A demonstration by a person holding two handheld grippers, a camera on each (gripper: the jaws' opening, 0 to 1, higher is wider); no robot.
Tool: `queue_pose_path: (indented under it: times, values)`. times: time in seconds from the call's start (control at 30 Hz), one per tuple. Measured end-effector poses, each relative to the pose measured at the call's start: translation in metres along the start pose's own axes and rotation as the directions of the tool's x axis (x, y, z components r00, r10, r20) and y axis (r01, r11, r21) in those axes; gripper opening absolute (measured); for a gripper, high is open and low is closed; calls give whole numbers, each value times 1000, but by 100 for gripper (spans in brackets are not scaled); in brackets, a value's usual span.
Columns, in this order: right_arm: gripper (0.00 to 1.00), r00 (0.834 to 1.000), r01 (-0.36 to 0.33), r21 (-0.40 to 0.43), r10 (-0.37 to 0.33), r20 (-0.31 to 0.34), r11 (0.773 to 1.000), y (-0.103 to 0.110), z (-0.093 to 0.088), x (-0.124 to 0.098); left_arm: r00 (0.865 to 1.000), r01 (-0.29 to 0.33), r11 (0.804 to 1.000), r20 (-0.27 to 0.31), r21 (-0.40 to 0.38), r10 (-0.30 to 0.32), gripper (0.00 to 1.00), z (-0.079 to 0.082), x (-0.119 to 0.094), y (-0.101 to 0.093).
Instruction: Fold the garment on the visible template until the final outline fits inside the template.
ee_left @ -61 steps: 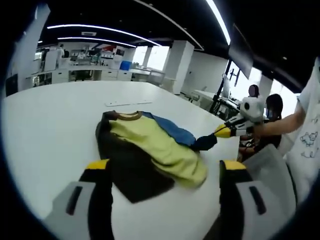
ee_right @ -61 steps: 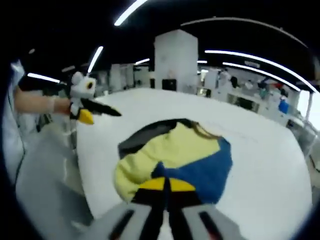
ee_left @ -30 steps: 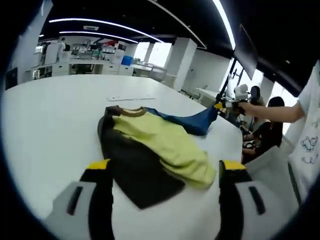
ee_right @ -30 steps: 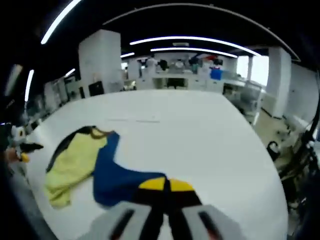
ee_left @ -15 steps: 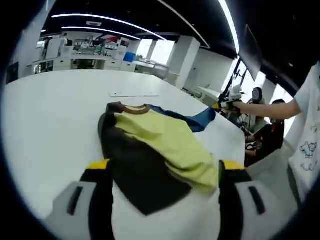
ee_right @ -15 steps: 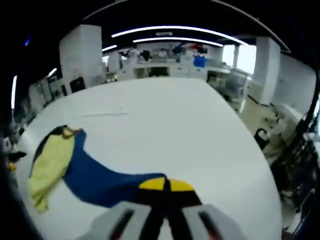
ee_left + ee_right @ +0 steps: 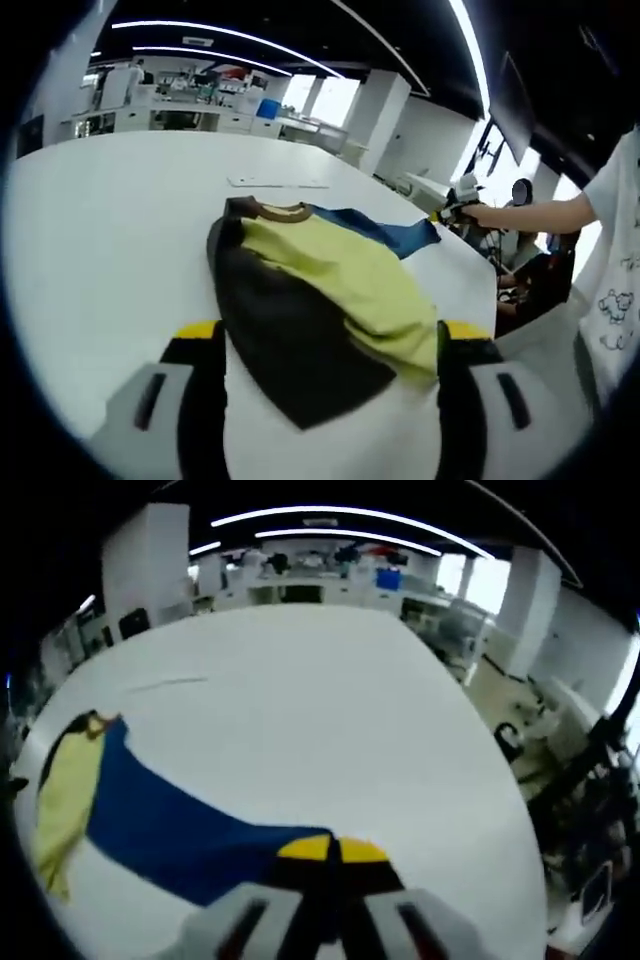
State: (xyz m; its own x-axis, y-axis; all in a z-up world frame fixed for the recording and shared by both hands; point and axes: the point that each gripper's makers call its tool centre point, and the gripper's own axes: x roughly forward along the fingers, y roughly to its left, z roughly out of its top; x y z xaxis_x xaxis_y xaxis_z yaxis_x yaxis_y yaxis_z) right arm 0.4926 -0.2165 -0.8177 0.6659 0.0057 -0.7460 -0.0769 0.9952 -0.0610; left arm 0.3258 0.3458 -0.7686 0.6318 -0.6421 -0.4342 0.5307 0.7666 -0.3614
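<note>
White tabletop point(image 7: 90, 230) spans a large open office with ceiling light strips. On it lies the garment point(image 7: 320, 300), a shirt in yellow, dark and blue panels, collar toward the far side.

Left claw point(image 7: 325, 350): released, jaws wide apart, hovering at the near hem; the garment lies directly ahead of it, between the jaw lines.

Right claw point(image 7: 330, 855): clenched on the blue panel point(image 7: 170, 825), which runs taut from its tips away to the yellow body at far left. In the left gripper view the right claw point(image 7: 448, 207) sits at the far right of the tabletop, holding the blue corner out sideways.

The garment's long axis runs near to far from the left claw; the stretched panel crosses it. The left claw is nearer the hem.

A thin pale strip point(image 7: 275, 183) beyond the collar may be a template mark; its outline is too faint to confirm.
</note>
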Motion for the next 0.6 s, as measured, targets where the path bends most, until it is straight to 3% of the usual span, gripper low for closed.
queue_pose_path:
  times: [0.07,0.3,0.6]
  values:
    - [0,1000,-2,31,2,2,1000,-3,1,1,1000,-3,1000,-3,-6,3,84,-1,0,0]
    - [0,999,31,20,-30,-36,999,-32,0,20,1000,-8,1000,-9,-17,8,84,-4,-1,2]
    - [0,998,30,1,-30,-63,1000,-27,-12,20,1000,-11,1000,-11,-27,11,84,-7,-1,4]
